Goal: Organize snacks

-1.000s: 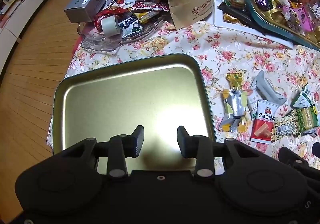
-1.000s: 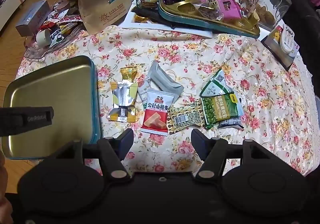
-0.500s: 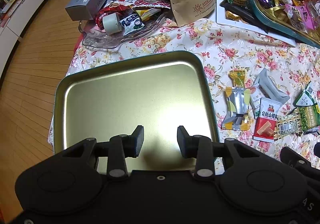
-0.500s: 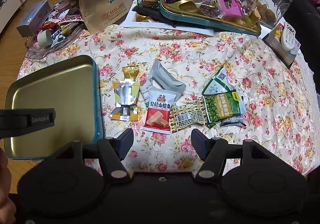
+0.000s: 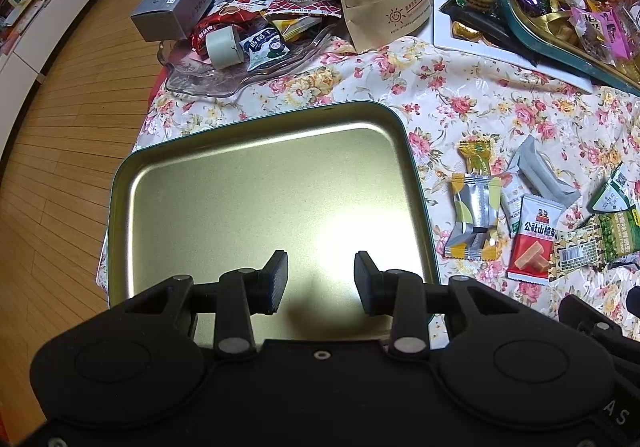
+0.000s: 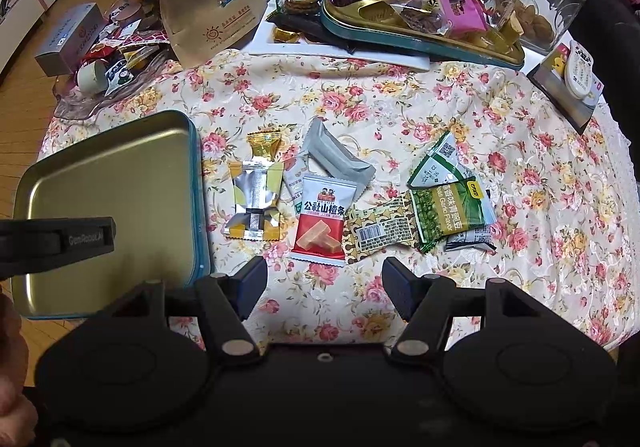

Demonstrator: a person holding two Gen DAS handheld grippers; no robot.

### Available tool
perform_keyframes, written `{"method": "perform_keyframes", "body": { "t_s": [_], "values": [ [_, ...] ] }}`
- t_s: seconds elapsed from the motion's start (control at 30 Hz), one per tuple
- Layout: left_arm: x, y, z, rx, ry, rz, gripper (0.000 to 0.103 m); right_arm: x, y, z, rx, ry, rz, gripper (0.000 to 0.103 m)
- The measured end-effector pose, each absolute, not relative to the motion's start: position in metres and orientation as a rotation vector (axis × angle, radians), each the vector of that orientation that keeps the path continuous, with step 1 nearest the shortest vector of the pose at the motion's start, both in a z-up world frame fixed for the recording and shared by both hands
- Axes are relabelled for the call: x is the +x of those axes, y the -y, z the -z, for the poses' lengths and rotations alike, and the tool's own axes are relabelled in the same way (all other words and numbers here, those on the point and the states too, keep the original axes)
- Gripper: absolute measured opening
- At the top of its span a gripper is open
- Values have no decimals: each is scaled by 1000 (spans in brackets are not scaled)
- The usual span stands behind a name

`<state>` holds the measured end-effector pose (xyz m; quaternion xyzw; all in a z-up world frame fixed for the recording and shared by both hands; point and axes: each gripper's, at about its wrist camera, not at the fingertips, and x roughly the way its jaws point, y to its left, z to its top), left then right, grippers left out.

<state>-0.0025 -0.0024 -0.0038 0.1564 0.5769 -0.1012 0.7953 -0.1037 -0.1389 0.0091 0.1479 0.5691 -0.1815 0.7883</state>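
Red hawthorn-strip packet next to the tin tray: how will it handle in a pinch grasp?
The red packet lies flat on the tablecloth, so it is probably light and thin, hard to get fingers under. Its glossy film likely slips and crumples. It overlaps neighbouring wrappers, so a push may drag them along.

Both wrist cameras look steeply down, sharing the tin tray.

I see the gold tin tray with its teal rim lying flat at the table's left edge, nothing in it. Just right of it, my loose snacks cluster on the floral cloth: a silver-and-yellow packet, a small gold candy touching its top, a grey wrapper, a red-and-white hawthorn strip packet, a patterned barcode packet, and overlapping green pea packets.
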Motion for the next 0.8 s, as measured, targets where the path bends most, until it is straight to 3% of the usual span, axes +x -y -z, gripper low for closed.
{"method": "perform_keyframes", "body": {
  "t_s": [0.8],
  "values": [
    [-2, -1, 0, 276, -1224, 214, 45, -103, 135, -6, 339, -1235, 370, 67]
  ]
}}
